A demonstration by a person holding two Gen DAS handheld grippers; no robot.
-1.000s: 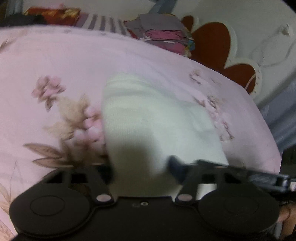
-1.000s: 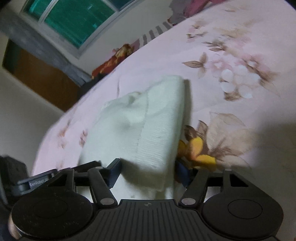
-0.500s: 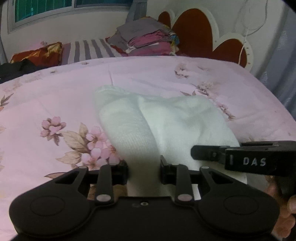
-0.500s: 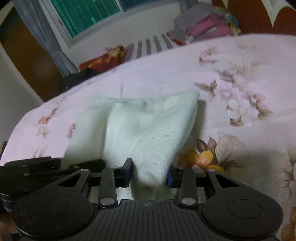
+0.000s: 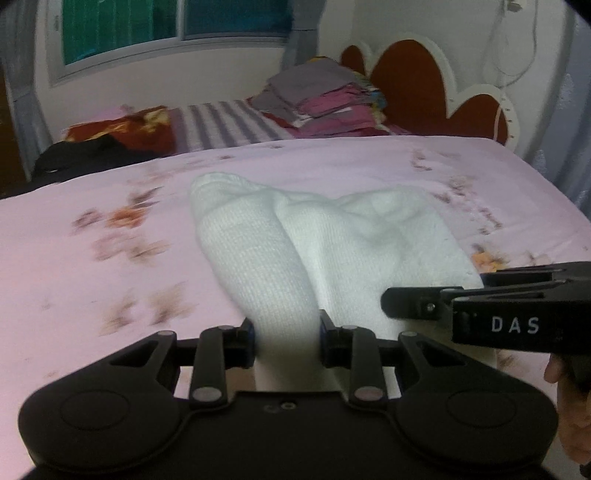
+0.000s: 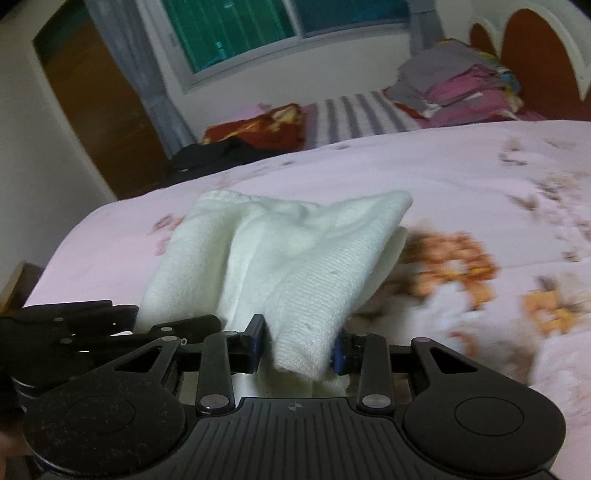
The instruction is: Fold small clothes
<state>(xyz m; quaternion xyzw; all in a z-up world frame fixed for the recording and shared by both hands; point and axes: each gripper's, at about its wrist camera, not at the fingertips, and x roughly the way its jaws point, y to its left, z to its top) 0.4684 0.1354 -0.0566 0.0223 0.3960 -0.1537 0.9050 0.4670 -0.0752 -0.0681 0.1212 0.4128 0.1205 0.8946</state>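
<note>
Left wrist view — right gripper [image 5: 406,306] reads "DAS", beside white garment [image 5: 332,243].

Dim indoor light, soft focus and motion smear in both wrist views.

The window [image 5: 173,29] glows dull teal and adds little light; the white garment [image 5: 332,251] is the brightest surface, and its knit stays fairly sharp. Around the garment the floral print of the pink bedsheet [image 6: 480,177] is smeared, worst to its right in the right wrist view. Straight lines bow and the corners darken, far from the garment.
</note>
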